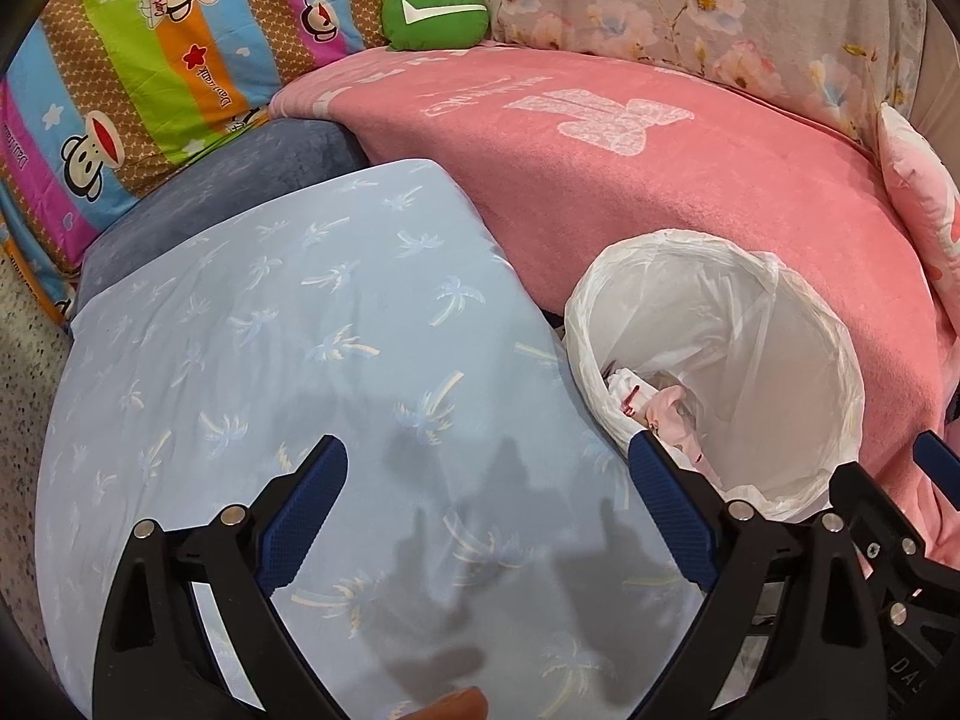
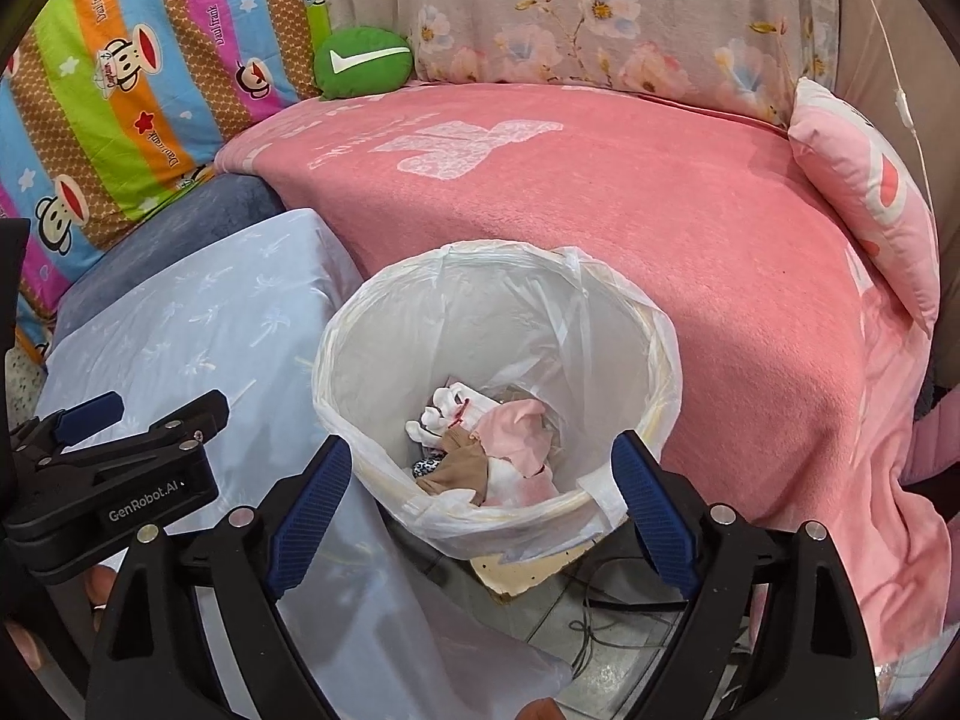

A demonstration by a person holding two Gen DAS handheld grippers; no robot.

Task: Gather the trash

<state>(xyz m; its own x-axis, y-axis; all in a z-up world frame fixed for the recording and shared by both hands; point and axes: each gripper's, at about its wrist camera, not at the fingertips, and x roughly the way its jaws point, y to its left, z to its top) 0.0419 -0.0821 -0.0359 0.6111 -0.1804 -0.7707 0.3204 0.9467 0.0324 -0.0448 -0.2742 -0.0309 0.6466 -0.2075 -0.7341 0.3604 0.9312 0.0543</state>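
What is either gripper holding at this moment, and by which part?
Nothing. The left gripper is open over the blue cloth, and the right gripper is open above the lined bin, with nothing between the fingers.

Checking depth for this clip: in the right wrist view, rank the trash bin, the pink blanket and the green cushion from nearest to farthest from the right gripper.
1. Trash bin, just ahead of the right gripper, between its open fingers.
2. Pink blanket, behind the bin and to the right.
3. Green cushion, farthest, at the back left.
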